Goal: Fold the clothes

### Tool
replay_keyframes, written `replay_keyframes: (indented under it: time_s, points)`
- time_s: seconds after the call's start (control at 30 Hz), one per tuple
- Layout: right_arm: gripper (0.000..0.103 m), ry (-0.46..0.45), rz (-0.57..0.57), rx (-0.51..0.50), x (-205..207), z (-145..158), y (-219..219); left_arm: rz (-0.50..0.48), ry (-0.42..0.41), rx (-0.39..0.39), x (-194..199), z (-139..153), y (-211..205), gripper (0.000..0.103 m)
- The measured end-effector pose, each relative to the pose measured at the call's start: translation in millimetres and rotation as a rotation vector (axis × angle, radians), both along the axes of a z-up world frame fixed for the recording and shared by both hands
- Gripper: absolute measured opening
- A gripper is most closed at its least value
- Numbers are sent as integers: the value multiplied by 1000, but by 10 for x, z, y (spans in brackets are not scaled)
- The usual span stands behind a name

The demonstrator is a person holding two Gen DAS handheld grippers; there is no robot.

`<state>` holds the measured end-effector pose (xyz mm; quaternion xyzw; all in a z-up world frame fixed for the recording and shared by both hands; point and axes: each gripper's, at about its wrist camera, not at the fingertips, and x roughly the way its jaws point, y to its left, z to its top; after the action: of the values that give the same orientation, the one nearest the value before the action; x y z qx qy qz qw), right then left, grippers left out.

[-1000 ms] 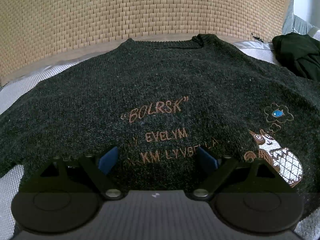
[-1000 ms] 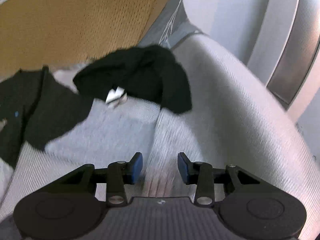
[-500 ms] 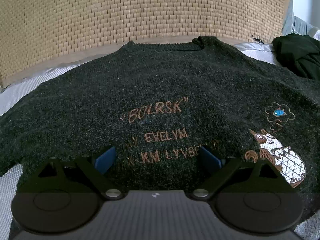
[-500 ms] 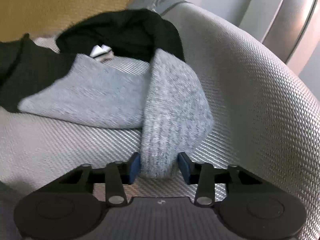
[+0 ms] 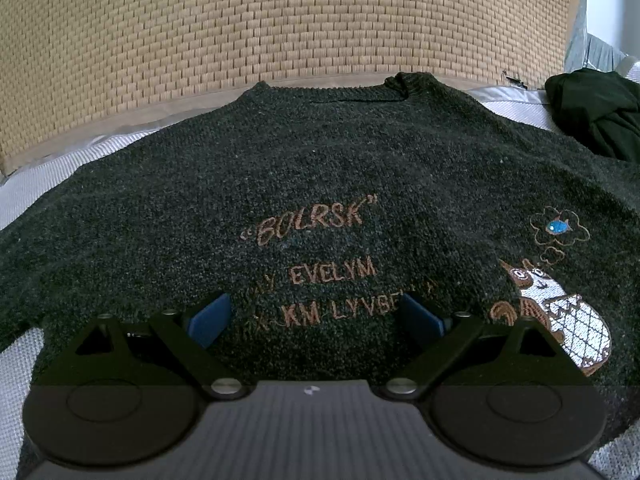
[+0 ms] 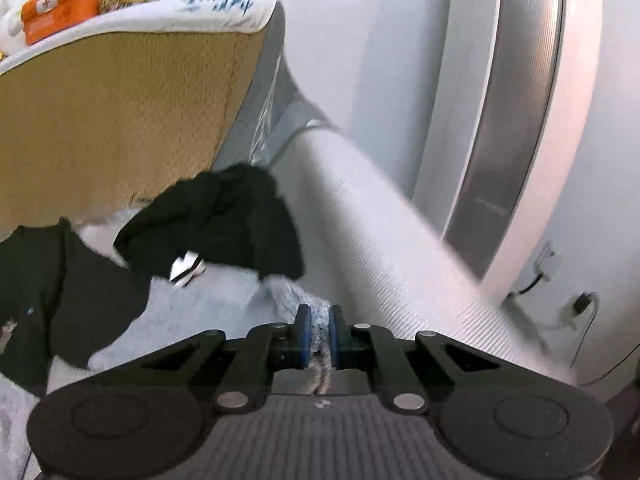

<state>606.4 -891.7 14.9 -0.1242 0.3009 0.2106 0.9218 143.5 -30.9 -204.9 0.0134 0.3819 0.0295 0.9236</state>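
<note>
Left view: the left gripper [image 5: 316, 316] hangs wide open and empty over the dark sweater [image 5: 320, 184], spread flat on the mat [image 5: 24, 188]; keep it clear.

Right view: the right gripper [image 6: 319, 334] has just been closing and now pinches the grey sleeve [image 6: 288, 294] beside the black bundle [image 6: 224, 220]; lift slowly, so the knit does not slip.

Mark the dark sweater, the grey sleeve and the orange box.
dark sweater [image 5: 320, 160]: left wrist view, chest above the lettering.
grey sleeve [image 6: 294, 294]: right wrist view, knit just beyond the pads.
orange box [image 6: 60, 6]: right wrist view, its front face.
</note>
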Motion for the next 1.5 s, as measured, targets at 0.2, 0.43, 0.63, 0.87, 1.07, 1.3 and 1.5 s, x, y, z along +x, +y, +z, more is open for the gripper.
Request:
replay_keyframes:
  time_s: [0.2, 0.43, 0.63, 0.87, 1.07, 1.3, 1.5]
  points:
    - [10, 18, -44, -89, 335, 50, 37, -3, 0, 1, 1, 1, -5, 95]
    - [12, 6, -95, -143, 426, -137, -111, -5, 0, -1, 5, -1, -8, 95]
    - [13, -83, -150, -186, 321, -74, -115, -8, 50, -26, 63, 78, 44, 95]
    - [13, -156, -35, -81, -31, 173, 157, 14, 40, -57, 37, 397, 210, 88]
    - [14, -115, 189, 2, -283, 94, 947, 23, 0, -63, 126, 732, 461, 88]
    - [18, -16, 422, 22, -424, -280, 2246, -26, -25, 9, 439, 848, 727, 88]
    - [29, 52, 577, 33, -391, -589, 3291, -93, -28, 48, 823, 784, 861, 88]
